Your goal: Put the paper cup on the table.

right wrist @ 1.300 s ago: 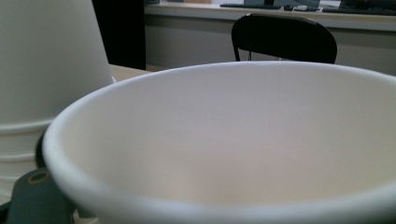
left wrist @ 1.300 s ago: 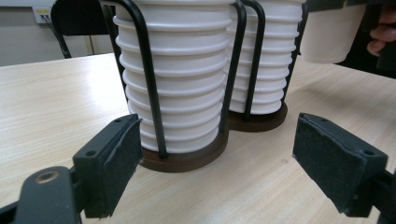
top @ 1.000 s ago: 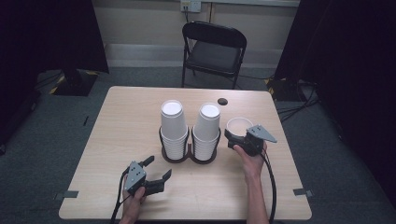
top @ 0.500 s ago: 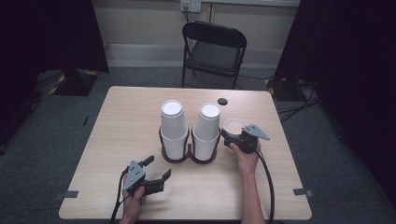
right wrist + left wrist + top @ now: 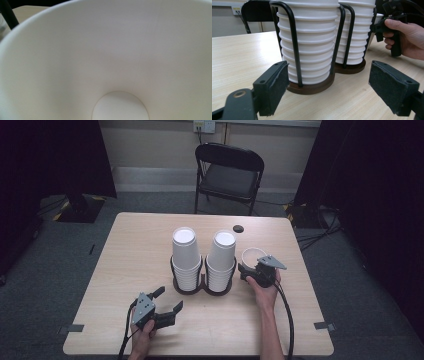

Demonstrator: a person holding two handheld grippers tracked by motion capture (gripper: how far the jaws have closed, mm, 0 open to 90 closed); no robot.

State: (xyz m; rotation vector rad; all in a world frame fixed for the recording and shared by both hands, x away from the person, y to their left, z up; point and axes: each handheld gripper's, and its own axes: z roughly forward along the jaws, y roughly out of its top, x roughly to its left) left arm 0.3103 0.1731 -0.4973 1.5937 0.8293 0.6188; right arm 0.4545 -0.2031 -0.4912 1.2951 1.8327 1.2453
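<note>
In the high view, a single white paper cup [image 5: 251, 256] is seen upright at the right gripper [image 5: 254, 270], at three o'clock of the black wire cup holder [image 5: 202, 279]; whether that gripper clamps the cup cannot be told. The left gripper [image 5: 166, 301] is held with jaws wide at seven o'clock of the holder.

In the left gripper view, two cup stacks [image 5: 308, 42] are framed between spread jaws.

In the right gripper view, the cup's inside is seen close up.
</note>
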